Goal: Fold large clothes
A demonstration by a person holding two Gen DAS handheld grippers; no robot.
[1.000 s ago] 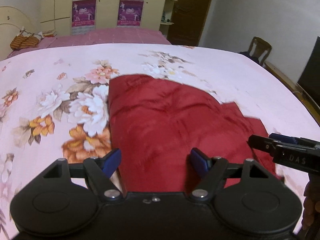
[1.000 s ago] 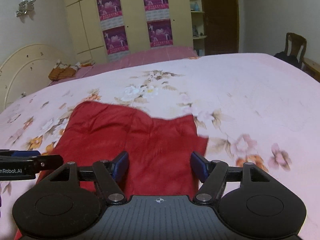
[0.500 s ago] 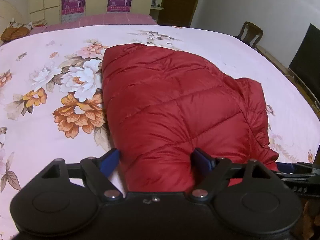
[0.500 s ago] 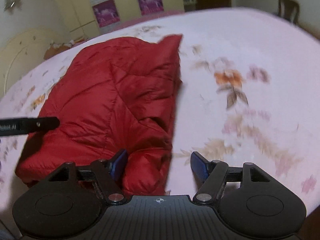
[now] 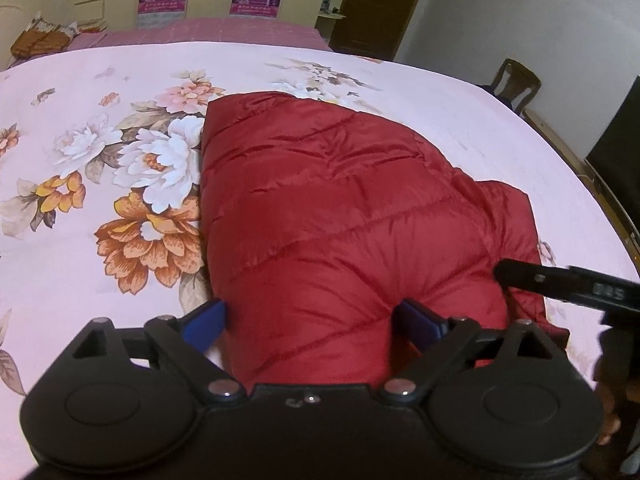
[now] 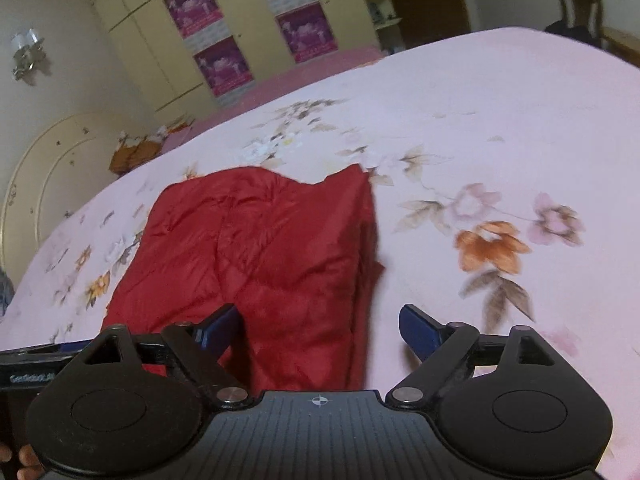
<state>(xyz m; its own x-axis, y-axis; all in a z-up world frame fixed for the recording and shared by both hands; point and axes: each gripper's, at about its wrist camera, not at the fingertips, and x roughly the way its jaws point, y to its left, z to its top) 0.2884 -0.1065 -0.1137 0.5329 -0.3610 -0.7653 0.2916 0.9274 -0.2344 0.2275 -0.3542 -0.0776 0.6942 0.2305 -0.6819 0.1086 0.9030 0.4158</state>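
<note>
My red quilted jacket (image 5: pixel 340 216) lies folded on the bed (image 5: pixel 100 280), on the pink sheet printed with large white and orange flowers, its near edge right under both my tools. My left gripper (image 5: pixel 310 320) stands wide, its jaws having just been opening; the puffy near end of the jacket bulges up between the blue pads (image 5: pixel 204 320) but they do not press on it. My right gripper (image 6: pixel 320 332) is likewise spread, jaws just opened further, straddling the jacket's right-hand edge with bare sheet under its right finger. From the left wrist view the right tool's finger reaches in from the right above the jacket's loose lower layer. Around the bed: a cream wardrobe (image 6: pixel 168 40) with purple posters (image 6: pixel 222 66) at the far wall, a dark door (image 5: pixel 380 4), a wooden chair (image 5: pixel 516 84), an orange-and-white bundle (image 5: pixel 40 38) near the curved headboard (image 6: pixel 48 168), and a wall lamp (image 6: pixel 26 56).
</note>
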